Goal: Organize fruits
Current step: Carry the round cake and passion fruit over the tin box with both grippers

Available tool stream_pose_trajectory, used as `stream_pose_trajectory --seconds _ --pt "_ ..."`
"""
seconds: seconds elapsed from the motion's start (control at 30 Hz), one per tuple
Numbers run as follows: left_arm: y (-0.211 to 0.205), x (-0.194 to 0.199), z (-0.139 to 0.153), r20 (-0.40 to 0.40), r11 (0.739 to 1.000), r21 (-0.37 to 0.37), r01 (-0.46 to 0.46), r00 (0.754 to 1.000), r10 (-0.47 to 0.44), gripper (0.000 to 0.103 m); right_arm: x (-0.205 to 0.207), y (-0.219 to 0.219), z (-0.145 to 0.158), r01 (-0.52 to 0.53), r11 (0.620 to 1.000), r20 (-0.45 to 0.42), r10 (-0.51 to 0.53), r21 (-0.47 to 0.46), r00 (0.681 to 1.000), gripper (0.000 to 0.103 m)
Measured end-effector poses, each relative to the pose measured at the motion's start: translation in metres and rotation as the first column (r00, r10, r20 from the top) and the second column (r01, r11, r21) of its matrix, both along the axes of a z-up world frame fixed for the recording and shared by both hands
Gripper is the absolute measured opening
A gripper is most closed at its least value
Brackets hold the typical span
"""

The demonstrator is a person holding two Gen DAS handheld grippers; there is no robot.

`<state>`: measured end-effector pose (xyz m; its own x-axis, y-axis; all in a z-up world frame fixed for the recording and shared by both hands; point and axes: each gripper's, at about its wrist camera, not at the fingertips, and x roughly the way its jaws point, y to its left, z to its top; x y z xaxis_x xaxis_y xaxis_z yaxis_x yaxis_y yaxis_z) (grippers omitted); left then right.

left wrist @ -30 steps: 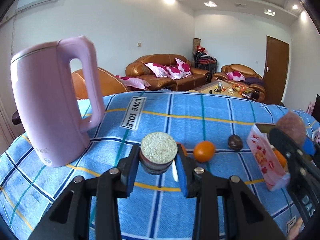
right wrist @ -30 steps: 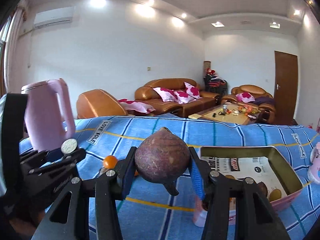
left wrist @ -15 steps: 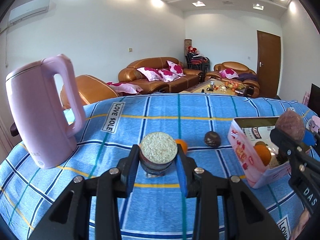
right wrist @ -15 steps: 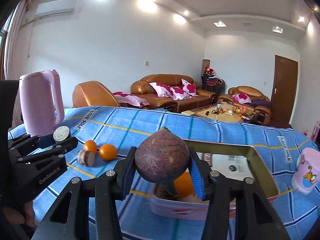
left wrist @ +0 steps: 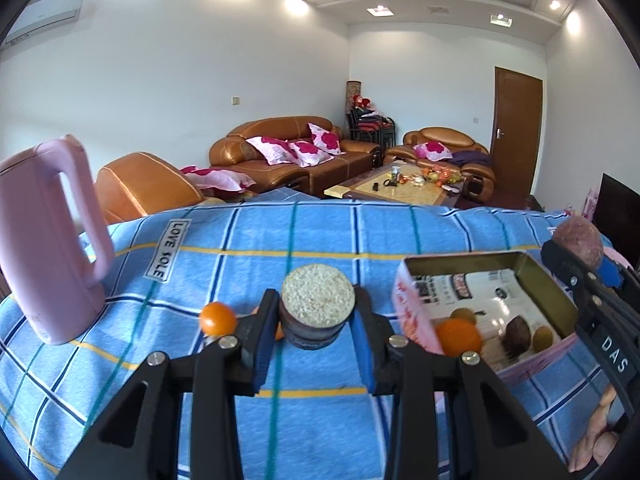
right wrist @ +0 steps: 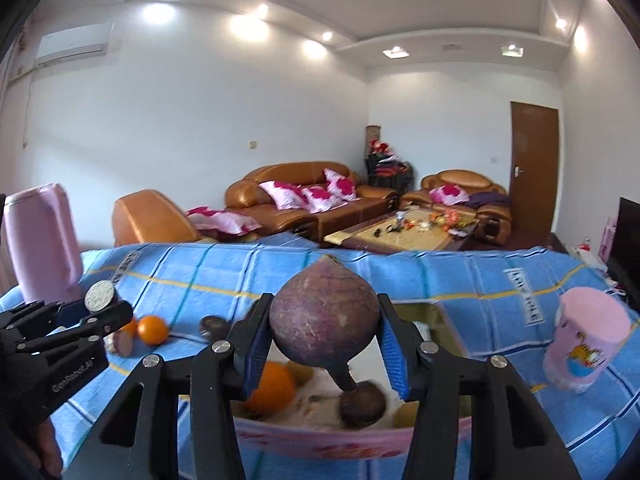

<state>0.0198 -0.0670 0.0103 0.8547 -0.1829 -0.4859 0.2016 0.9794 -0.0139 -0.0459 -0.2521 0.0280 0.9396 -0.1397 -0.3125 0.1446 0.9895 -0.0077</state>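
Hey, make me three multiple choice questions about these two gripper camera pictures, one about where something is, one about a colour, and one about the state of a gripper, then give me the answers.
1. Where does the pink kettle stand?
A. inside the pink box
B. on the blue checked cloth, at the far left
C. on the sofa

2. What colour are the outer walls of the box that holds fruit?
A. pink
B. green
C. black

3. What is the right hand-held gripper doing?
A. standing open with nothing in it
B. shut on an orange
C. shut on a round purple fruit

Answers: 1 B, the kettle rests on the blue checked cloth at the left edge of the left wrist view. 2 A, its side walls show pink. 3 C, both pads press the round purple fruit, held above the box.
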Motion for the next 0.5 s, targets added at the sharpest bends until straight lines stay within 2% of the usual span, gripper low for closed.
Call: stream_pose_trajectory --seconds 0.23,0.5 --pt "-0.032 0.006 0.005 0.006 0.999 -0.001 0.055 0.998 -0.055 0.037 0.005 -0.041 0.002 0.086 0.996 -0.004 -0.087 -0.017 0.996 0.051" --pt "-0.078 0.016 0.001 -0.013 0.993 0.01 0.121 0.993 -0.121 0.037 0.012 -0.078 0.003 0.16 0.987 -0.03 -0.159 0.017 0.987 0.051"
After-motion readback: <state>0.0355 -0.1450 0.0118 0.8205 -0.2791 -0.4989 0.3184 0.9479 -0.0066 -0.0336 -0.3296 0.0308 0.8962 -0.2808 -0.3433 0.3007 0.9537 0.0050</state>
